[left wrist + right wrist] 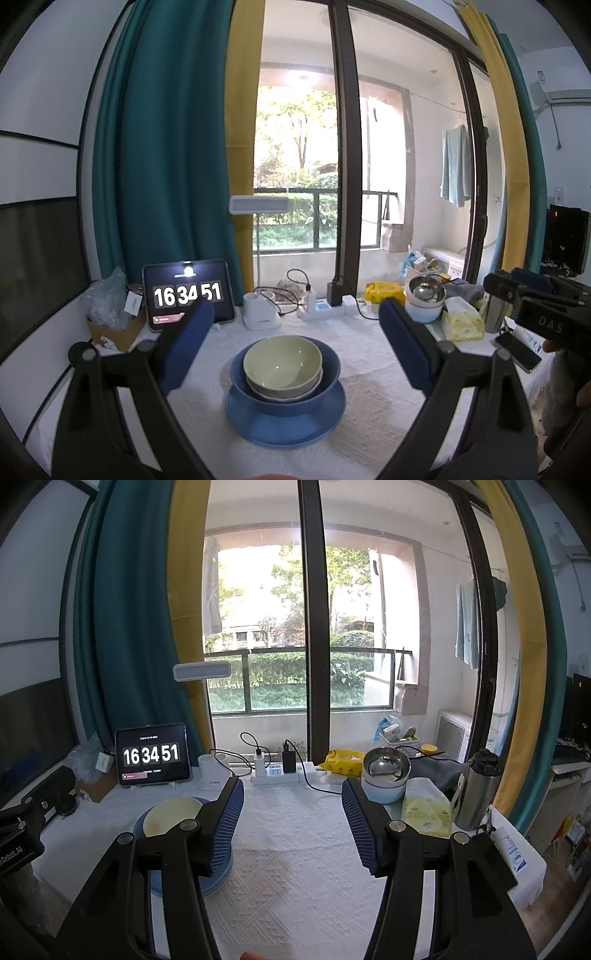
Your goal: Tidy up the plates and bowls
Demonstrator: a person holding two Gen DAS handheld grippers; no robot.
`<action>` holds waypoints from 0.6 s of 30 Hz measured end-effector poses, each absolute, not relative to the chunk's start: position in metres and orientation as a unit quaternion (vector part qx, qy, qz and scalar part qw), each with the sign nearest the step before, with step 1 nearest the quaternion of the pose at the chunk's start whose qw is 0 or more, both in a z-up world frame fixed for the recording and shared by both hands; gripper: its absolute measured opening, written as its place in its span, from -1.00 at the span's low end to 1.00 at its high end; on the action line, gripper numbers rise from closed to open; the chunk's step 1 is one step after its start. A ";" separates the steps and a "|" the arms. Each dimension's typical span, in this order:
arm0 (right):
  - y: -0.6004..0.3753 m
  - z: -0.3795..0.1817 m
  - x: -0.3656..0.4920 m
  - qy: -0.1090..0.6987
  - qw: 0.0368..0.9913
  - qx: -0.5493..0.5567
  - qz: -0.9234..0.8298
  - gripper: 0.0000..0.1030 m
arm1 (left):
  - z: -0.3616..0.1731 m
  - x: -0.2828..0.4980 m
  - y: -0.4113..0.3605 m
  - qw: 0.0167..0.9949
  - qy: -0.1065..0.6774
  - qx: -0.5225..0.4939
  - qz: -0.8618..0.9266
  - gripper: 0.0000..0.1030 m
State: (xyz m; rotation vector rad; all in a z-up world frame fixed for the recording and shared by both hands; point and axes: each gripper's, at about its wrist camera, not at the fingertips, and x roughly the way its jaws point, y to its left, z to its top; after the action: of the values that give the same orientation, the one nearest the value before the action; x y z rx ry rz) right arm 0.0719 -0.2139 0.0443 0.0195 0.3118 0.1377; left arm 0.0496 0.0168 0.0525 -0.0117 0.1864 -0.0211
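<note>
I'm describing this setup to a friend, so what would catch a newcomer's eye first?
Centre of the white tablecloth: a pale green bowl nested in a blue bowl on a blue plate. Behind it on the left, a tablet clock glows beside teal curtains.

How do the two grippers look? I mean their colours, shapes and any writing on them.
The left gripper and right gripper each have black angled finger arms with round silver screws, ending in dark blue ribbed pads. The right one's black body shows "DAS"; the left one's shows white lettering ending in "Robot.AI".
</note>
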 end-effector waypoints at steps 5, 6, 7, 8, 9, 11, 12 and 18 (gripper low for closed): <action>-0.214 0.044 0.072 0.155 0.985 0.009 0.069 0.14 | 0.052 0.050 0.017 0.996 0.093 -0.006 -0.010 0.79; -0.214 0.044 0.072 0.155 0.986 0.009 0.069 0.14 | 0.053 0.049 0.016 0.996 0.092 -0.006 -0.010 0.79; -0.214 0.044 0.072 0.155 0.986 0.009 0.069 0.14 | 0.053 0.050 0.016 0.996 0.092 -0.005 -0.011 0.79; -0.214 0.044 0.072 0.155 0.985 0.009 0.069 0.14 | 0.053 0.050 0.016 0.996 0.091 -0.005 -0.011 0.79; -0.214 0.044 0.072 0.155 0.985 0.009 0.069 0.14 | 0.053 0.050 0.016 0.996 0.091 -0.004 -0.010 0.79; -0.214 0.044 0.072 0.155 0.986 0.009 0.069 0.14 | 0.053 0.050 0.016 0.996 0.091 -0.005 -0.011 0.79; -0.214 0.044 0.072 0.155 0.985 0.009 0.069 0.14 | 0.053 0.050 0.016 0.996 0.091 -0.005 -0.010 0.79; -0.214 0.044 0.073 0.155 0.985 0.009 0.069 0.14 | 0.053 0.050 0.016 0.996 0.092 -0.004 -0.011 0.79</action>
State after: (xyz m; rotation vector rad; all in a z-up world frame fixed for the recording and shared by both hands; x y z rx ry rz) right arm 0.0728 -0.2141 0.0442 0.0186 0.3118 0.1384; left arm 0.0498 0.0157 0.0531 -0.0088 0.1833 -0.0227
